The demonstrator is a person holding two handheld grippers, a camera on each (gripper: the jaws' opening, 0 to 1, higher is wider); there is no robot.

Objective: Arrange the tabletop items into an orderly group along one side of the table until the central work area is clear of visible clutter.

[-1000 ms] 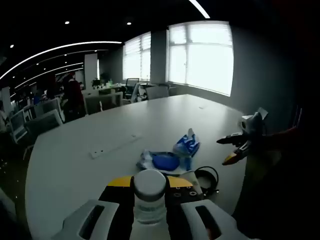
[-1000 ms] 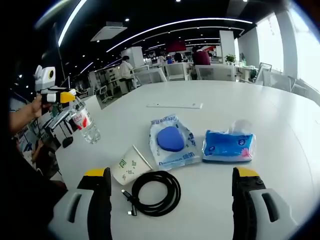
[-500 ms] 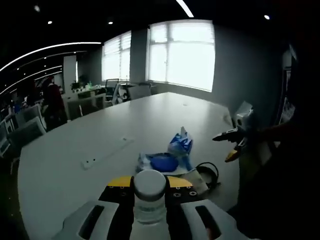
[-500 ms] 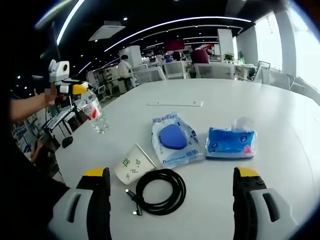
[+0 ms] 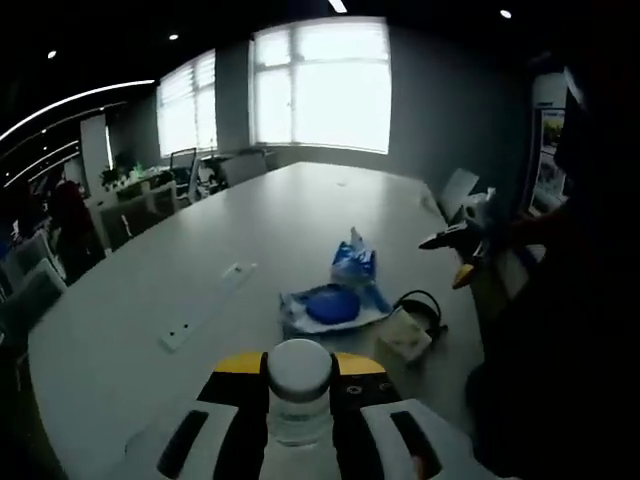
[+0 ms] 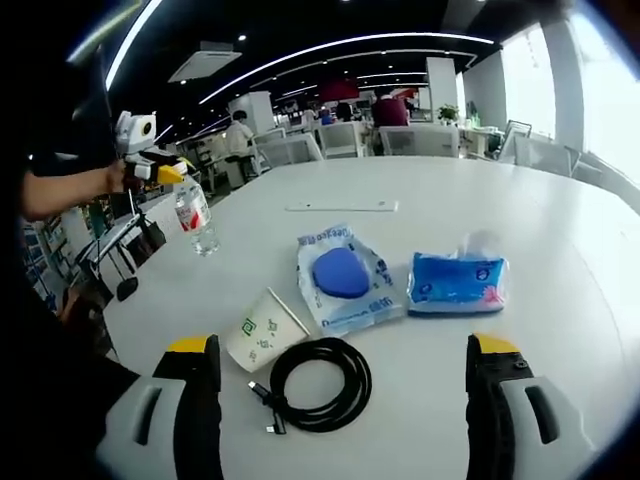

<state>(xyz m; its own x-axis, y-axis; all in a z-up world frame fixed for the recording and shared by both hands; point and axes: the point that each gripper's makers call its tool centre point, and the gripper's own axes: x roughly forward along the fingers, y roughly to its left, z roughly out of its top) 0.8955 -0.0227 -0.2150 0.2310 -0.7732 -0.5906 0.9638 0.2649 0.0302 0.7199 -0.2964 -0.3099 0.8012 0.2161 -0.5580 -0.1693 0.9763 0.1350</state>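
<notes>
Gripping a clear plastic water bottle with a white cap (image 5: 299,385) by the neck, the left gripper (image 5: 299,420) is sitting closed around it, its yellow-tipped jaws pressing against both sides just under the cap. In the right gripper view that same left gripper (image 6: 160,172) is showing at the far left, carried by a hand (image 6: 118,178), with the bottle (image 6: 199,222) hanging from it, red label facing out, its base looking to be at the white tabletop (image 6: 560,250) near the edge; contact is too fine to tell.

The right gripper (image 6: 345,400) is standing wide open, holding nothing, its jaws spreading on either side of a coiled black cable (image 6: 318,383) lying on the table. Just beside the coil, to its left, a white paper cup with green print (image 6: 262,329) is lying on its side. Beyond these, a clear wrapper holding a round blue pad (image 6: 343,278) is resting flat, and a blue soft tissue pack (image 6: 458,284) is lying to its right, near but apart. Farther back, a flat white strip (image 6: 341,206) is set into the table.
</notes>
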